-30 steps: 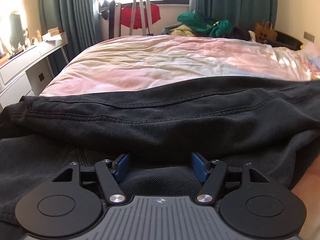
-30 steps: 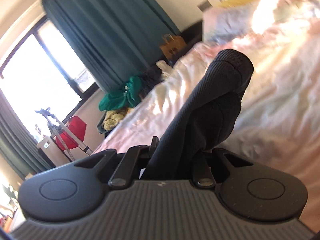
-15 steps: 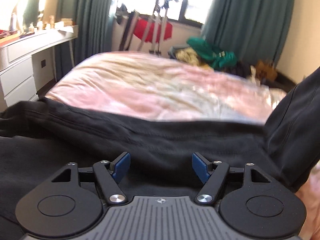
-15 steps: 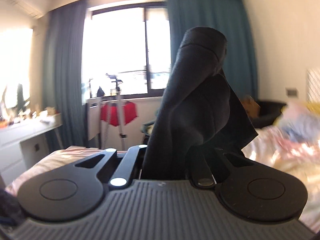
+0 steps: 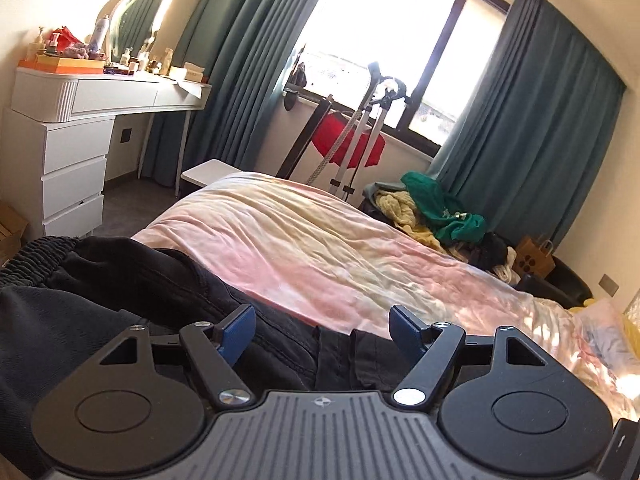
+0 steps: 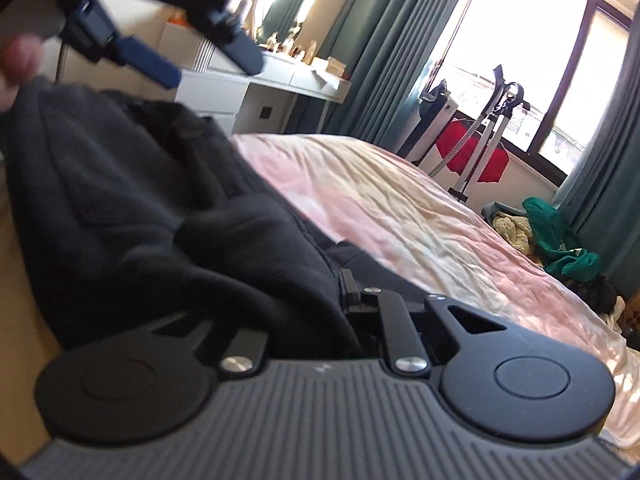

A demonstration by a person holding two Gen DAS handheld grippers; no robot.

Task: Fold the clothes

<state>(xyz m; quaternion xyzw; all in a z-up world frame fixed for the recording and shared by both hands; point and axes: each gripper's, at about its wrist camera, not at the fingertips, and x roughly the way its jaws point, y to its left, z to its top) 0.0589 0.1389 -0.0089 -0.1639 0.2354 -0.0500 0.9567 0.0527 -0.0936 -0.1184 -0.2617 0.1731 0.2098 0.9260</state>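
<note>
Moved: right gripper (image 6: 352,288) has swung from upright to low over the bed (image 6: 400,200)
Right claw: clamped on dark garment (image 6: 140,208), lower left of frame
Left gripper (image 5: 322,322): jaws just been opening, wide, nothing pinched; garment lies beneath, lower left

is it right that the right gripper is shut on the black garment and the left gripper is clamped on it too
Not quite. The right gripper is shut on the black garment, but the left gripper is open, gripping nothing; the left wrist view shows this.
</note>
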